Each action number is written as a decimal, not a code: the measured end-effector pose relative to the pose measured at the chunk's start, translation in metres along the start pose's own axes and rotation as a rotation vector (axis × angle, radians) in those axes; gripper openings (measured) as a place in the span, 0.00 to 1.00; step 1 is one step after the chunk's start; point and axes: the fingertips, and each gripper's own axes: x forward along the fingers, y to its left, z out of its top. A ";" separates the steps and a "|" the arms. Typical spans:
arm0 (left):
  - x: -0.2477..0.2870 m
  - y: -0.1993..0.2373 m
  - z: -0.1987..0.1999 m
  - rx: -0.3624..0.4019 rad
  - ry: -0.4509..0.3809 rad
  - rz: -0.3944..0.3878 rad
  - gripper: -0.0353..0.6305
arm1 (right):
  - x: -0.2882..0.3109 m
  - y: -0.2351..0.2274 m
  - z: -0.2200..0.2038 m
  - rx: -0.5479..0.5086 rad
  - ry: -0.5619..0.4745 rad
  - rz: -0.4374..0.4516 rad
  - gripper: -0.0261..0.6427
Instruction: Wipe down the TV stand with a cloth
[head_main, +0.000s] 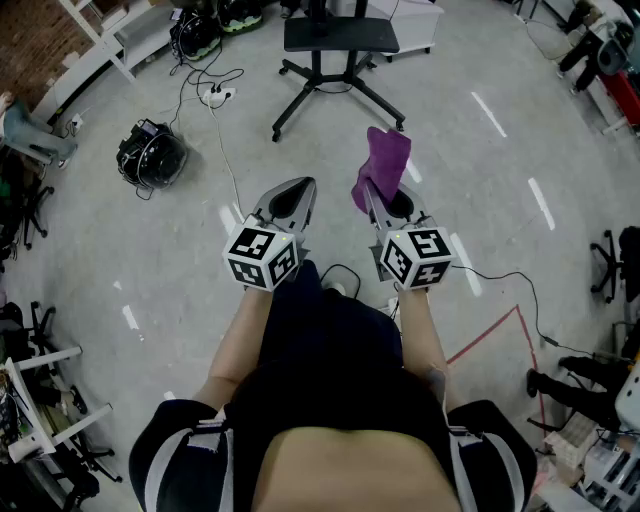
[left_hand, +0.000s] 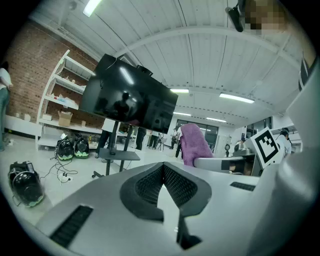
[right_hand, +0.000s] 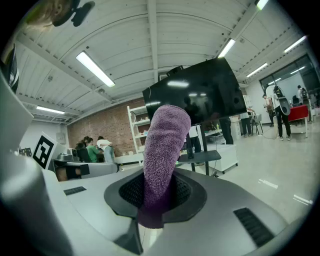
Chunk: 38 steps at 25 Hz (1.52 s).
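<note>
A purple cloth (head_main: 381, 167) stands up out of my right gripper (head_main: 381, 203), which is shut on it; in the right gripper view the purple cloth (right_hand: 162, 155) rises between the jaws. My left gripper (head_main: 291, 200) is shut with nothing in it, its pads (left_hand: 165, 182) pressed together. Ahead stands the TV stand (head_main: 340, 40), a black wheeled frame with a dark shelf (left_hand: 120, 154) and a black screen (left_hand: 127, 97). Both grippers are held level above the floor, well short of the stand.
A black and green bag (head_main: 150, 155) and a power strip with cables (head_main: 217, 96) lie on the floor at left. White shelving (left_hand: 60, 105) lines the brick wall. People stand in the distance (right_hand: 95, 148). Red tape (head_main: 490, 335) marks the floor at right.
</note>
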 end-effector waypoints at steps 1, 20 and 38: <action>0.000 0.000 -0.001 -0.003 0.006 0.004 0.06 | -0.001 0.000 -0.001 -0.006 0.004 -0.001 0.16; 0.011 0.020 -0.002 -0.036 0.058 0.015 0.06 | 0.033 0.002 -0.001 -0.015 0.061 -0.012 0.17; 0.154 0.120 0.039 -0.065 0.065 -0.040 0.06 | 0.186 -0.087 0.050 0.021 0.078 -0.072 0.17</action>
